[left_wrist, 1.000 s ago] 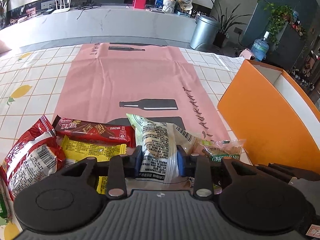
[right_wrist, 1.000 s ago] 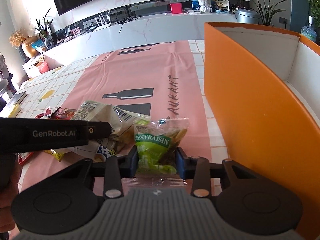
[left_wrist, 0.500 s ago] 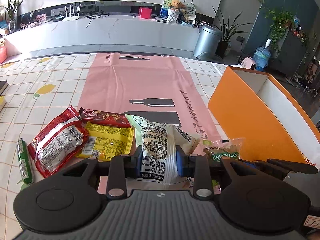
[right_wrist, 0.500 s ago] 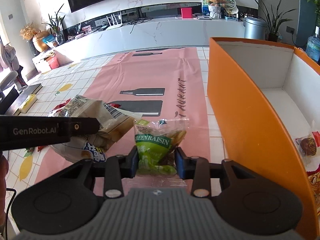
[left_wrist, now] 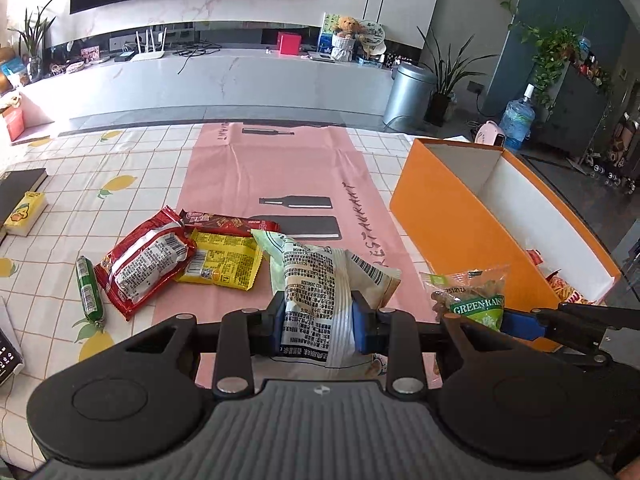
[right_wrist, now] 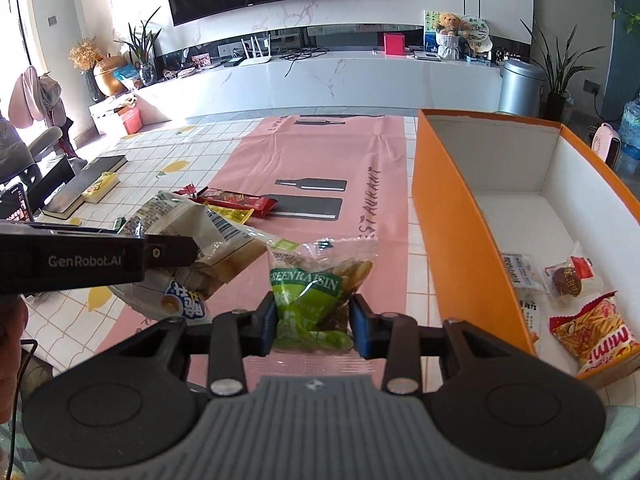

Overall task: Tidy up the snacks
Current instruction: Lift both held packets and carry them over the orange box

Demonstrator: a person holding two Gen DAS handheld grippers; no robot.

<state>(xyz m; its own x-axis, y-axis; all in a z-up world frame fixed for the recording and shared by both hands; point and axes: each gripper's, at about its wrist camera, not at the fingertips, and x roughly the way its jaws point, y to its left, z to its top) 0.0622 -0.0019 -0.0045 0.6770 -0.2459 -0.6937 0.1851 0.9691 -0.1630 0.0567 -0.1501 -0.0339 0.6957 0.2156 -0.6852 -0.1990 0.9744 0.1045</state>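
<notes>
White snack bag (left_wrist: 316, 300) clamped in left jaws, green raisin pack (right_wrist: 310, 300) in right jaws

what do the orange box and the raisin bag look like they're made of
Orange box: probably cardboard, matte orange outside, plain white inside, with thin, straight-cut walls.
Raisin bag: thin clear plastic film, glossy and crinkled; the contents show through above its green label.

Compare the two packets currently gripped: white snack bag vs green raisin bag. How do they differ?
Look: the white snack bag is opaque, with black print and a barcode; the green raisin bag is clear with a green label, contents visible.
Size: the white snack bag looks bigger than the green raisin bag.
Holder: the left gripper pinches the white snack bag; the right gripper pinches the green raisin bag.
Shared: both are held off the table, outside the orange box.
</notes>
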